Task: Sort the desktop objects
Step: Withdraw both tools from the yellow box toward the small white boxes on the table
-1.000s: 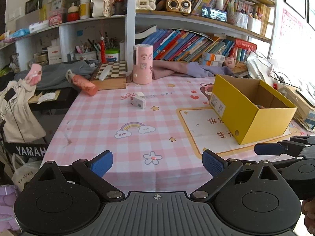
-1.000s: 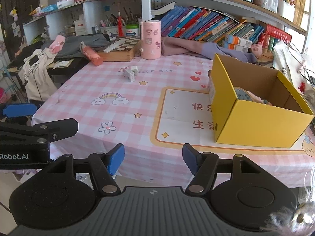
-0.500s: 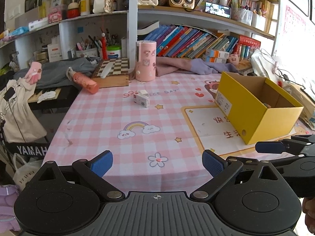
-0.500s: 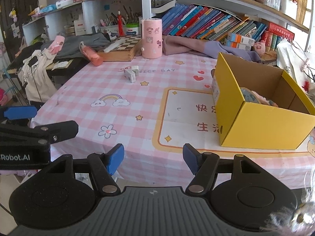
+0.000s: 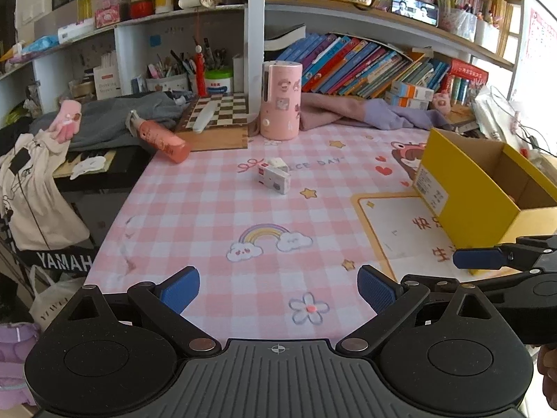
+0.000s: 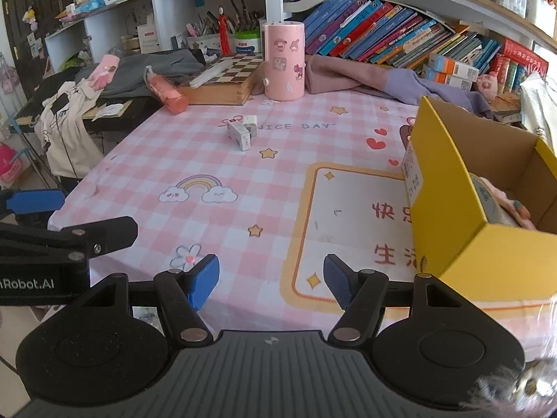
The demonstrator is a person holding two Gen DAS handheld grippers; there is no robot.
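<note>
A small white box (image 5: 274,177) lies on the pink checked tablecloth (image 5: 209,216) with a smaller white item (image 5: 277,163) touching its far side; both also show in the right wrist view (image 6: 240,133). A yellow cardboard box (image 5: 484,195) stands open at the right; the right wrist view (image 6: 463,223) shows several things inside it. My left gripper (image 5: 278,289) is open and empty over the near table edge. My right gripper (image 6: 271,278) is open and empty beside it, close to the yellow box.
A pink cylinder (image 5: 281,100), a chessboard box (image 5: 219,122) and an orange-pink bottle (image 5: 161,136) stand or lie at the back. Purple cloth (image 5: 369,115) lies before the bookshelf. Clothes hang off the table's left edge (image 5: 38,188).
Both grippers have moved forward over the table, so the white box and yellow box look nearer. Both stay open and empty.
</note>
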